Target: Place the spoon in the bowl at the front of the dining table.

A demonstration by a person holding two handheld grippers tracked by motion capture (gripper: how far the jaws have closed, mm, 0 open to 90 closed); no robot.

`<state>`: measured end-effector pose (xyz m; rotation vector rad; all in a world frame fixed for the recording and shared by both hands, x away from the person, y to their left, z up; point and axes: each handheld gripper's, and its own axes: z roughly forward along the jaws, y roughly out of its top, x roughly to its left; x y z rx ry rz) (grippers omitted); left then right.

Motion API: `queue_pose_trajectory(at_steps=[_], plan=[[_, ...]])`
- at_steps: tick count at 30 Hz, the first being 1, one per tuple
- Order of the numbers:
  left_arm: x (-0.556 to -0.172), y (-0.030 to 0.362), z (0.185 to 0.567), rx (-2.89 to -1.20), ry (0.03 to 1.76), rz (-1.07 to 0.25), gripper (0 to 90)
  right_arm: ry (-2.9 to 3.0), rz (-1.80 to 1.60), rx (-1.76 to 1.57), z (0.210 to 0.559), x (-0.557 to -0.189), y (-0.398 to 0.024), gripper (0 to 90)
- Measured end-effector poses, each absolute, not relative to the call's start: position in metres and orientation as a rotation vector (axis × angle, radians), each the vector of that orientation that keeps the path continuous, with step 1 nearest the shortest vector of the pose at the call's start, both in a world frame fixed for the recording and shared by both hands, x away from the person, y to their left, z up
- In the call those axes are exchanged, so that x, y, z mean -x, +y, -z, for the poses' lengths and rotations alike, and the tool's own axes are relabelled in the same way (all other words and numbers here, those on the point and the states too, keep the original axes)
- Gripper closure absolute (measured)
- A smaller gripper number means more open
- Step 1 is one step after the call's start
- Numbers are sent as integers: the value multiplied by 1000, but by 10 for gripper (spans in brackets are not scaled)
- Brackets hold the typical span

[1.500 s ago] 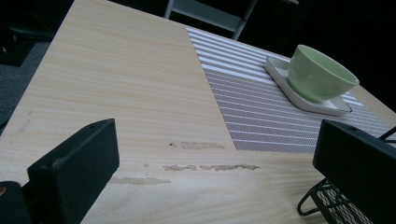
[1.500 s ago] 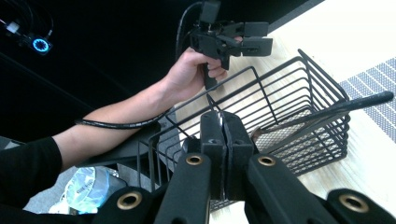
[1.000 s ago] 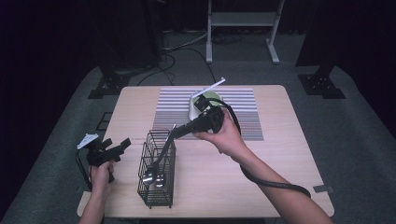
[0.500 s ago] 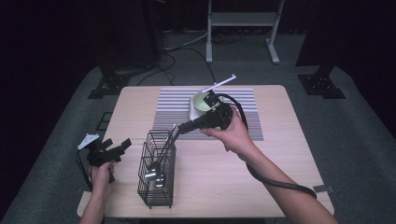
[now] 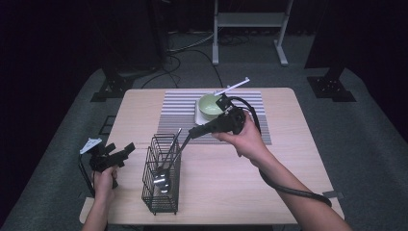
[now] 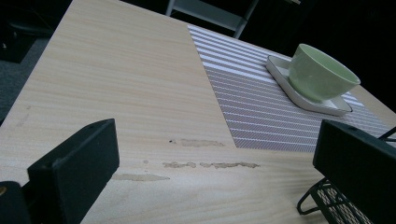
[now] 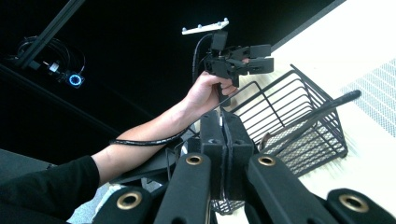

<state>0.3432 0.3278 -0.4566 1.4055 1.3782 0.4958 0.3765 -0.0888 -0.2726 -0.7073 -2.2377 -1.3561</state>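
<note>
The work in hand is at the wire basket point(image 5: 161, 192), which stands near the front edge of the bench point(image 5: 288, 159), left of its middle. A dark-handled utensil point(image 5: 179, 151) stands in it, leaning up and out toward the middle of the bench, beside a metal spoon point(image 5: 162, 180).

The right gripper point(image 5: 192, 131) hovers at the top end of that dark handle with its fingers closed tight together. In the right gripper view nothing sits between them, and the handle point(image 7: 322, 108) passes off to one side. Whether a fingertip brushes it, I cannot tell.

The left gripper point(image 5: 120, 148) is at the left edge of the bench, well apart from the basket. Its fingers are spread wide with nothing between them.

If the aim is to lift the utensil, the right fingers should open first and then straddle the handle just below its tip. Pulling along the handle's own lean will probably keep it from catching on the wires. The basket looks light, so it may tip or slide. The idle left gripper could steady its rim. A green bowl point(image 5: 210, 103) on a striped mat point(image 5: 183, 110) sits toward the far edge, so swing wide of it.
</note>
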Motion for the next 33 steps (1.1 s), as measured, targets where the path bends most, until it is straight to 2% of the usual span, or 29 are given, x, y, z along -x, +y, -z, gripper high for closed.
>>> queue_pose_trajectory(at_steps=[33], plan=[[-344, 324, 458, -1419, 1381, -502, 0, -2223, 1371, 775, 276, -374, -126, 888]])
